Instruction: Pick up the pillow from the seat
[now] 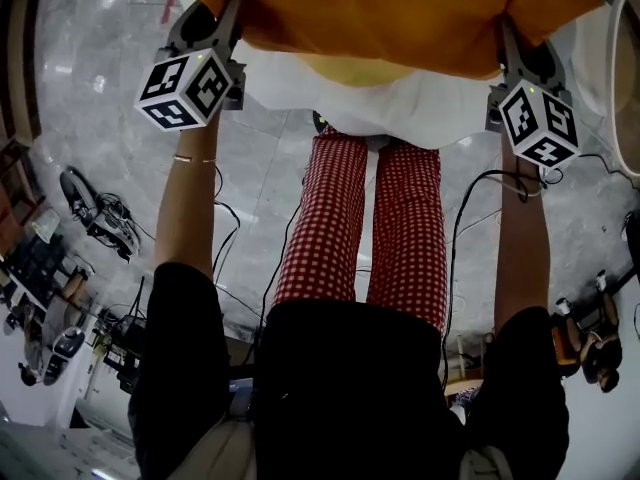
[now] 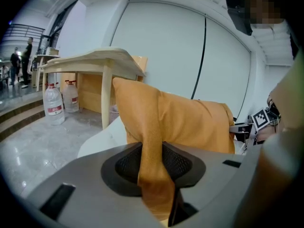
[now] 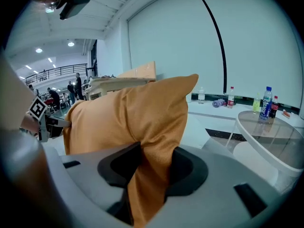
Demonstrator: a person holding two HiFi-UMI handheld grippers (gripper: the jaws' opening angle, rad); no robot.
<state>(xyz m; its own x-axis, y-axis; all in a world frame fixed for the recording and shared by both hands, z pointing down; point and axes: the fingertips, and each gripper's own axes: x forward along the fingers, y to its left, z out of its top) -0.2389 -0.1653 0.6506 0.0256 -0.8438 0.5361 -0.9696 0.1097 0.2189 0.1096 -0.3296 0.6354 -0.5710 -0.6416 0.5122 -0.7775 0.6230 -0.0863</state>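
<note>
The orange pillow (image 1: 400, 3) is held by its two near corners and stretched between both claws above the white seat (image 1: 400, 103). The left claw (image 2: 153, 163) is clenched on a fold at the pillow's left corner, the cloth being pinched between the dark pads and drawn down through the gap. The right claw (image 3: 151, 167) is clamped in the same way on a thicker bunch of cloth at the right corner. In the head view the pillow's near edge is seen running from one claw to the other, with the seat's pale rim showing just below it. Whether the underside is clear of the seat cannot be told.

Past the pillow's left edge a wooden surface (image 2: 95, 61) on pale legs is seen close behind. Two water bottles (image 2: 54, 103) are stood beside it on the grey floor (image 2: 28, 146), and open floor is left further out on that side. On the right, a round glass surface (image 3: 270, 127) is set near the pillow's right corner, with bottles (image 3: 267, 102) stood at its far rim, so less room is left there.

Below the claws, the person's legs in red-checked trousers (image 1: 360, 228) are placed just before the seat's front edge. Black cables (image 1: 470, 208) are strewn over the floor on either side of the legs.
</note>
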